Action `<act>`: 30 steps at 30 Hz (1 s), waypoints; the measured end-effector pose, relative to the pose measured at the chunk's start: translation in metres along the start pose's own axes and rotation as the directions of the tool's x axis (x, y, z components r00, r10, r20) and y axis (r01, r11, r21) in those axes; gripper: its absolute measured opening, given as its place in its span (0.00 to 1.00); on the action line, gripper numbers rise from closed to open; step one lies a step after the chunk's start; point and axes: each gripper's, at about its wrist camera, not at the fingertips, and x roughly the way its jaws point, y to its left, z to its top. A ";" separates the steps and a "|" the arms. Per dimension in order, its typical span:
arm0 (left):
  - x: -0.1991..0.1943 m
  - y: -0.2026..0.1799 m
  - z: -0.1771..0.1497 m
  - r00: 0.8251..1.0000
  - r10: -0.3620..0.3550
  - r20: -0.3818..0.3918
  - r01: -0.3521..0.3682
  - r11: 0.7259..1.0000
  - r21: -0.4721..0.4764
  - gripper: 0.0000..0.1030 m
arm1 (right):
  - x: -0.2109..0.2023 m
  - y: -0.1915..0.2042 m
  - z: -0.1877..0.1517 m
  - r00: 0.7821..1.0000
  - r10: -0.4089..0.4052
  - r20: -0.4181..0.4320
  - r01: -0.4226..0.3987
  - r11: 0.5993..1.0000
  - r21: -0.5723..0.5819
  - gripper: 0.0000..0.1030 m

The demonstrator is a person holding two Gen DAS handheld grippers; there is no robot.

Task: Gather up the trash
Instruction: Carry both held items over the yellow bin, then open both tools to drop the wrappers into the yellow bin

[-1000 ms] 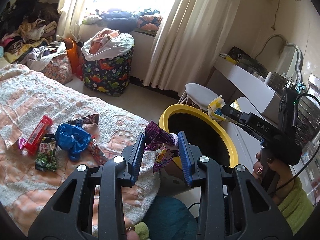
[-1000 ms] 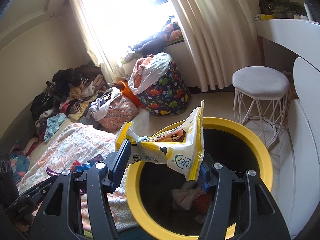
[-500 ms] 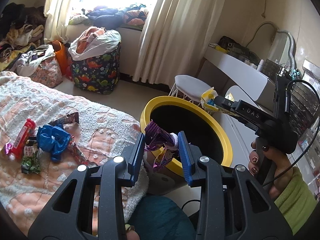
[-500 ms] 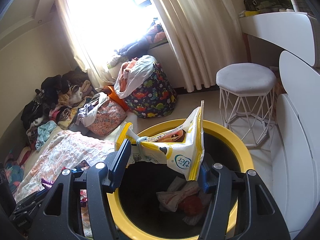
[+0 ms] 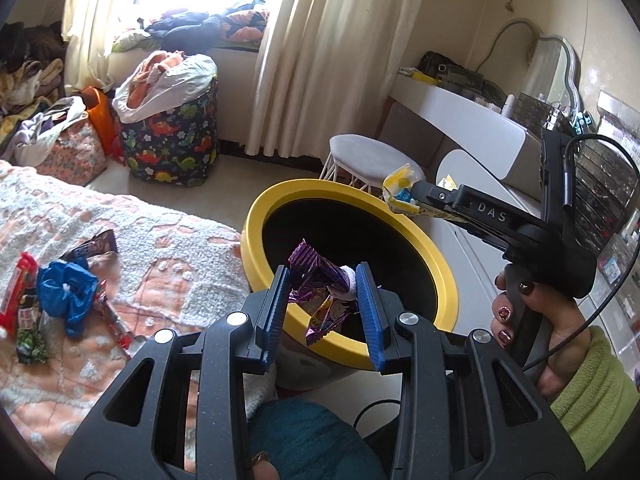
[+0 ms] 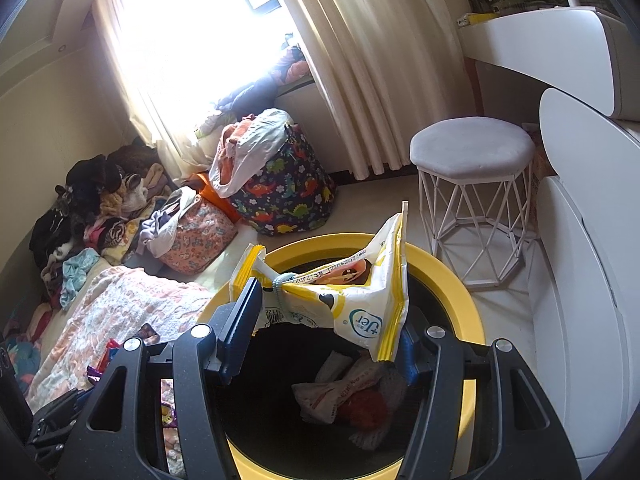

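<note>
My left gripper (image 5: 322, 308) is shut on a crumpled purple foil wrapper (image 5: 316, 280), held over the near rim of the yellow-rimmed black bin (image 5: 416, 236). My right gripper (image 6: 326, 320) is shut on a white and yellow empty packet (image 6: 340, 296), held above the bin (image 6: 440, 264). In the left wrist view that right gripper (image 5: 404, 196) reaches over the bin's far rim with the packet (image 5: 400, 188). Crumpled wrappers and something red (image 6: 352, 392) lie at the bin's bottom. More trash lies on the bed: a blue bag (image 5: 66, 288), a red wrapper (image 5: 18, 288), a brown bar wrapper (image 5: 94, 246).
The bed with an orange and white blanket (image 5: 160, 260) is left of the bin. A white wire stool (image 6: 474, 184) and a white dressing table (image 6: 560, 44) stand right. A dinosaur-print laundry bag (image 5: 172, 136), a floral bag (image 5: 68, 148) and heaps of clothes (image 6: 92, 208) sit by the curtained window.
Both grippers have moved towards and further over the bin, each keeping its trash. The bin's inside now shows more in the right wrist view, and the bed's trash slid left in the left wrist view.
</note>
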 end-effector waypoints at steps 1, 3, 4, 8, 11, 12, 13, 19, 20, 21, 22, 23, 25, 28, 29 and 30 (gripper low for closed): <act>0.003 -0.002 0.000 1.000 -0.001 -0.003 0.001 1.000 0.003 0.26 | 0.001 -0.001 0.000 1.000 -0.001 -0.001 0.001 1.000 0.002 0.55; 0.009 -0.004 0.000 1.000 -0.003 -0.010 0.003 1.000 0.009 0.26 | 0.002 -0.004 0.000 1.000 -0.005 -0.004 0.005 1.000 0.006 0.55; 0.012 -0.005 0.000 1.000 -0.005 -0.016 0.005 1.000 0.011 0.26 | 0.002 -0.004 0.000 1.000 -0.007 -0.006 0.007 1.000 0.008 0.55; 0.023 -0.008 0.000 0.999 -0.008 -0.036 0.009 1.000 0.024 0.26 | 0.004 -0.007 -0.001 1.000 -0.012 -0.015 0.013 1.000 0.019 0.55; 0.031 -0.009 -0.001 0.999 -0.008 -0.050 0.009 0.999 0.031 0.26 | 0.007 -0.010 -0.001 1.000 -0.017 -0.024 0.018 1.000 0.022 0.55; 0.034 -0.009 -0.001 0.998 -0.008 -0.055 0.010 0.999 0.031 0.26 | 0.008 -0.011 -0.001 1.000 -0.017 -0.026 0.018 1.000 0.024 0.55; 0.037 -0.009 -0.001 0.998 -0.008 -0.059 0.010 0.999 0.032 0.26 | 0.008 -0.011 -0.001 0.999 -0.017 -0.027 0.018 1.000 0.024 0.55; 0.049 -0.007 0.000 0.997 0.005 -0.071 -0.003 1.000 0.030 0.27 | 0.011 -0.013 -0.003 0.999 -0.015 -0.031 0.016 0.999 0.029 0.55; 0.051 -0.007 0.000 0.997 0.007 -0.075 -0.005 1.000 0.030 0.27 | 0.012 -0.013 -0.004 0.999 -0.013 -0.033 0.014 0.999 0.029 0.55; 0.052 -0.007 0.000 0.997 0.007 -0.077 -0.005 1.000 0.029 0.27 | 0.013 -0.013 -0.005 0.999 -0.012 -0.034 0.013 0.999 0.031 0.55; 0.053 -0.006 0.000 0.997 0.009 -0.077 -0.007 1.000 0.030 0.27 | 0.014 -0.013 -0.005 0.999 -0.011 -0.034 0.012 0.999 0.032 0.55; 0.054 -0.006 0.000 0.997 0.010 -0.078 -0.008 0.999 0.031 0.28 | 0.013 -0.013 -0.005 0.999 -0.011 -0.035 0.012 0.999 0.031 0.55; 0.055 -0.003 0.001 0.997 0.009 -0.077 -0.007 1.000 0.027 0.29 | 0.015 -0.011 -0.006 0.999 0.000 -0.041 0.002 1.000 0.028 0.57; 0.053 0.003 0.000 0.998 0.021 -0.064 -0.020 1.000 0.013 0.53 | 0.020 -0.006 -0.008 0.998 0.022 -0.065 -0.021 1.000 0.023 0.71; 0.051 0.005 -0.001 0.998 0.032 -0.054 -0.032 0.999 0.007 0.70 | 0.020 -0.004 -0.010 0.998 0.010 -0.065 -0.008 1.000 0.021 0.80; 0.048 0.007 -0.003 0.998 0.043 -0.045 -0.043 0.999 -0.001 0.77 | 0.021 -0.003 -0.011 0.998 0.002 -0.063 -0.001 1.000 0.017 0.81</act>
